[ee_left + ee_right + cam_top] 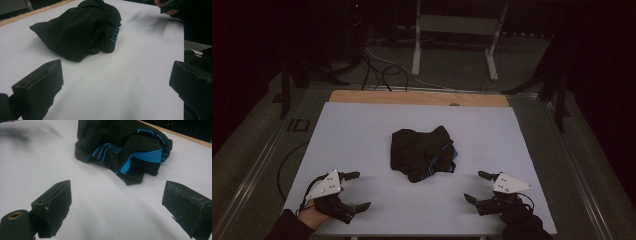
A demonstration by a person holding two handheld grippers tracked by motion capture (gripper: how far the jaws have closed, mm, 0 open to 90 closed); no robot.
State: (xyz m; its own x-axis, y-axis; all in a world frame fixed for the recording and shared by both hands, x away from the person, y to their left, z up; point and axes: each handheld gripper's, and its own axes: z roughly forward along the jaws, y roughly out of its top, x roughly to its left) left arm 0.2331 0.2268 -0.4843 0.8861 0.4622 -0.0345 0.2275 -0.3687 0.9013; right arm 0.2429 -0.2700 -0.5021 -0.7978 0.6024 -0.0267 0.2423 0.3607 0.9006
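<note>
Black garment (424,153) with blue stripes lies crumpled in a heap at the middle of the white table cover (362,130), in the high view. Taking the heap as the landmark, the left gripper (356,191) sits well apart from it toward the near left corner, and the right gripper (477,186) sits well apart toward the near right corner. Both grippers have their jaws spread wide with nothing between them, tips turned inward toward the heap.

In the left gripper view, the garment (80,30) lies beyond and well clear of the two black fingers (40,87), which stand wide apart over bare cover. The person's other hand shows past the heap at the top right.

In the right gripper view, the garment (125,147) lies ahead, its blue stripes facing the camera, apart from the spread fingers (53,207); its nearest fold points into the gap between them without reaching it.
</note>
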